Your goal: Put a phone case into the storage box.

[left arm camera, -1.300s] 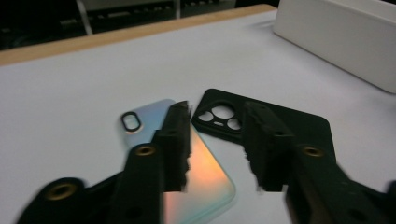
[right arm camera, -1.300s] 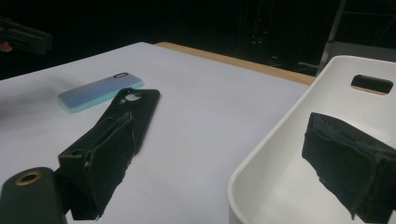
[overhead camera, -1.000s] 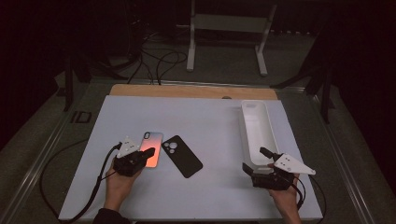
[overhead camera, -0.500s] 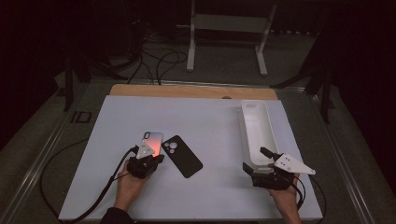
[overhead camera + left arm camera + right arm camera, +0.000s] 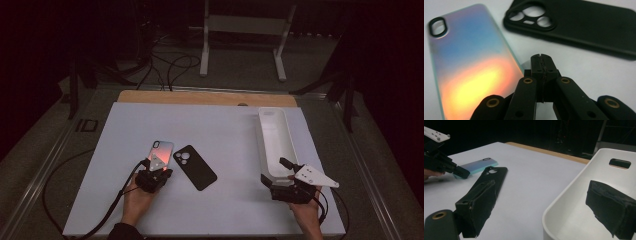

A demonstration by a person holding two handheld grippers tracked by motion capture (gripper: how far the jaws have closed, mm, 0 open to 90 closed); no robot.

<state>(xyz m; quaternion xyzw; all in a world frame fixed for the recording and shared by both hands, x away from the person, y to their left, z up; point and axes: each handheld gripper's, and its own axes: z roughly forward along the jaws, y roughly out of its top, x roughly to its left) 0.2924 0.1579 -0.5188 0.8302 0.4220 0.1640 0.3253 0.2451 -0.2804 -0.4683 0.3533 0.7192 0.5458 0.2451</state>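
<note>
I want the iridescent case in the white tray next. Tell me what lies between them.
The black phone case lies flat between the iridescent case and the white tray, right beside the iridescent one. Past it, nothing visible on the table.

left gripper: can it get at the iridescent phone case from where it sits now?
Probably yes. The left gripper, jaws shut, sits at the near end of the iridescent case, just off its right edge. Nothing lies between them; the black case lies apart to the right. It would need to open first.
</note>
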